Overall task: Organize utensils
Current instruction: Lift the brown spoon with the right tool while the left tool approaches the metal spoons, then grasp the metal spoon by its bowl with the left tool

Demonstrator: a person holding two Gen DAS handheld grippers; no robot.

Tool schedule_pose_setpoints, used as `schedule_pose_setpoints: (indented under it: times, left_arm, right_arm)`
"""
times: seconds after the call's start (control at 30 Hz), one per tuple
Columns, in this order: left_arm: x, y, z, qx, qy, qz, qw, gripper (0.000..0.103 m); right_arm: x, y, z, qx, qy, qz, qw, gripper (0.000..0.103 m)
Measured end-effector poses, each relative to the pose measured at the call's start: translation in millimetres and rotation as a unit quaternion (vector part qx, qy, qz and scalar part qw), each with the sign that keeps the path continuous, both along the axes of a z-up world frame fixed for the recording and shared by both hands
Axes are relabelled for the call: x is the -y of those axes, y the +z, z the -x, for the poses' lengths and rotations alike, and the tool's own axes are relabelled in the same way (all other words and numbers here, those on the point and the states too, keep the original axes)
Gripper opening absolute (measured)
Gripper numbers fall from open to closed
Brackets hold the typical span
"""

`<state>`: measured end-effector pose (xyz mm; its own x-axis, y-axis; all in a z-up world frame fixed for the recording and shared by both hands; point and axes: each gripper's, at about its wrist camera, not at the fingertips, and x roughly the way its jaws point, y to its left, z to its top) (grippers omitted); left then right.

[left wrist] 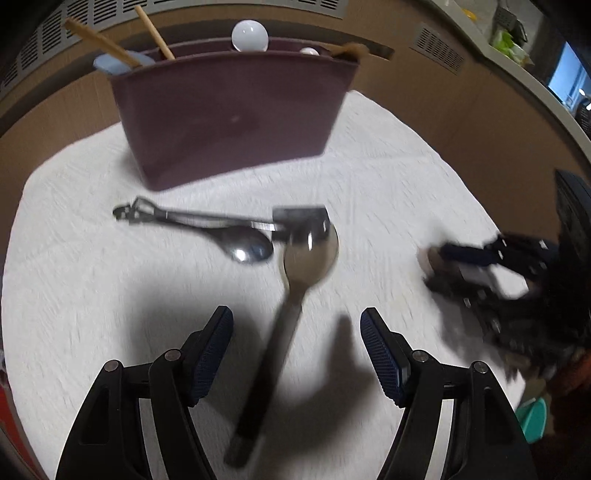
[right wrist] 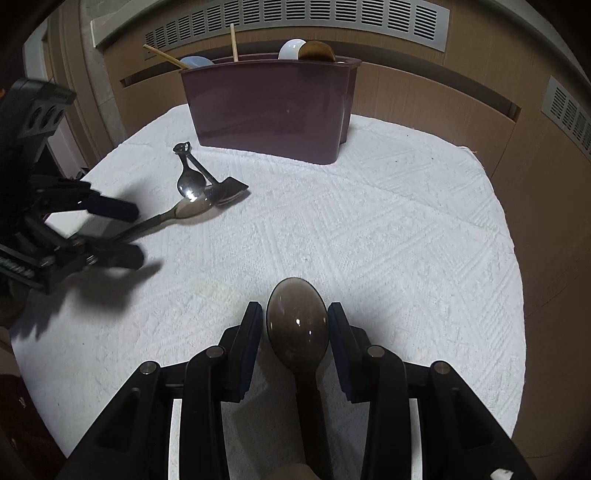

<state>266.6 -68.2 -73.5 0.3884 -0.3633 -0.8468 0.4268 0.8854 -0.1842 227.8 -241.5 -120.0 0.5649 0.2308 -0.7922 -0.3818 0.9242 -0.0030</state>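
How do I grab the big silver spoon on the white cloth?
Grip the big silver spoon by its handle, coming down from above with one finger on each side. The handle is long, narrow and straight, and it already lies between the fingers of the open left tool. The bowl end is wide, rounded and crowded against the small spoon.

Home kitchen/dining spot: towel-covered table (right wrist: 369,221), utensil caddy (right wrist: 269,110), wood cabinets w/ vents (right wrist: 295,18).

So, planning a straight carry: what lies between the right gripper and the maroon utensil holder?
Bare white cloth between right gripper and maroon plastic utensil holder, in the right wrist view.
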Motion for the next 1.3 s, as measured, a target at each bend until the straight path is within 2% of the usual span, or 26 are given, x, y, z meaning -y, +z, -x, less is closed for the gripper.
schedule_pose_setpoints:
  times: [0.13, 0.37, 0.47, 0.5, 0.53, 0.57, 0.67, 1.0, 1.13, 1.3]
  left_arm:
    - [14.2, -2.6, -17.4, 0.008, -0.002, -0.017, 0.9998, 0.069]
    - [33.5, -4.4, -17.2, 0.023, -0.012, -0.073, 0.9970, 0.069]
    - [35.9, -6.5, -21.6, 0.016, -0.010, -0.070, 0.9974, 0.069]
    - [39.6, -16.0, -31.0, 0.016, -0.009, -0.067, 0.9976, 0.069]
    - [38.6, -15.8, -30.3, 0.021, -0.004, -0.065, 0.9976, 0.065]
    - [40.9, -17.2, -32.5, 0.027, 0.000, -0.066, 0.9975, 0.057]
    - [33.1, -11.7, -26.8, 0.044, 0.006, -0.057, 0.9974, 0.034]
    - [-0.9, 20.5, 7.5, 0.088, 0.027, 0.008, 0.9957, 0.034]
    - [-9.4, 25.6, 16.6, 0.091, 0.035, 0.017, 0.9951, 0.034]
    - [-23.6, 46.6, 23.1, 0.106, 0.054, 0.057, 0.9913, 0.034]
  right_arm:
    - [1.6, -0.5, 5.5, 0.008, 0.003, 0.002, 1.000, 0.031]
    - [7.2, 2.4, 7.5, 0.009, -0.002, -0.005, 1.000, 0.031]
    - [5.4, 3.7, 8.2, 0.010, -0.005, -0.002, 1.000, 0.031]
    - [5.8, 3.6, 8.5, 0.011, -0.005, -0.001, 1.000, 0.031]
    - [5.5, 3.9, 9.3, 0.012, -0.007, 0.001, 1.000, 0.031]
    - [5.4, 4.4, 9.6, 0.012, -0.009, 0.004, 1.000, 0.032]
    - [7.4, 6.0, 11.2, 0.012, -0.014, 0.008, 1.000, 0.032]
    - [10.3, 6.8, 9.7, -0.003, -0.010, 0.008, 1.000, 0.032]
    - [6.1, 9.7, 10.4, 0.003, -0.009, 0.022, 1.000, 0.031]
    - [17.6, 38.6, 12.6, 0.028, -0.024, -0.048, 0.998, 0.031]
